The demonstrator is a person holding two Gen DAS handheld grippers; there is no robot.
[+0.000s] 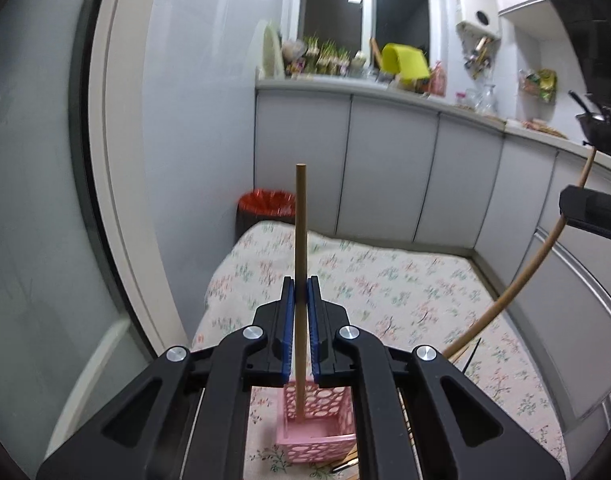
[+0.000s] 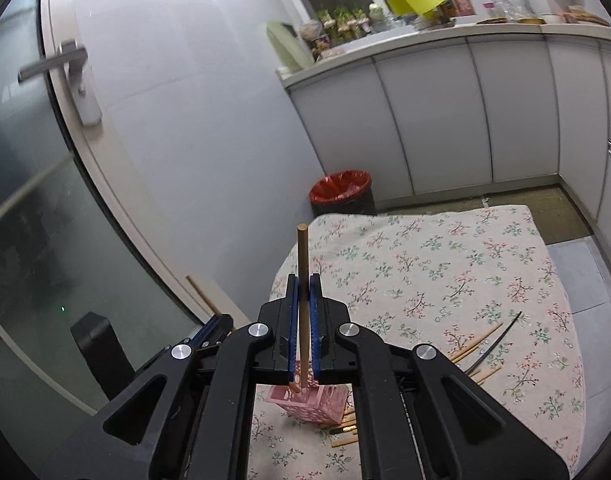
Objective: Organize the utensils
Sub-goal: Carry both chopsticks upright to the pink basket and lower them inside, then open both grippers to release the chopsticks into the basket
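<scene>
Chopsticks in both grippers now: my left gripper point(image 1: 300, 294) pinches one round wooden chopstick point(image 1: 300, 224) upright, its lower end inside the pink perforated plastic basket point(image 1: 337, 446) on the floral tablecloth point(image 1: 385, 288). My right gripper point(image 2: 304, 292) clamps another wooden chopstick point(image 2: 303, 264) over that basket too.

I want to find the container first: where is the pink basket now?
In both wrist views the pink basket stands on the floral cloth, low in the frame under the closed grippers, with loose chopsticks at its right.
</scene>
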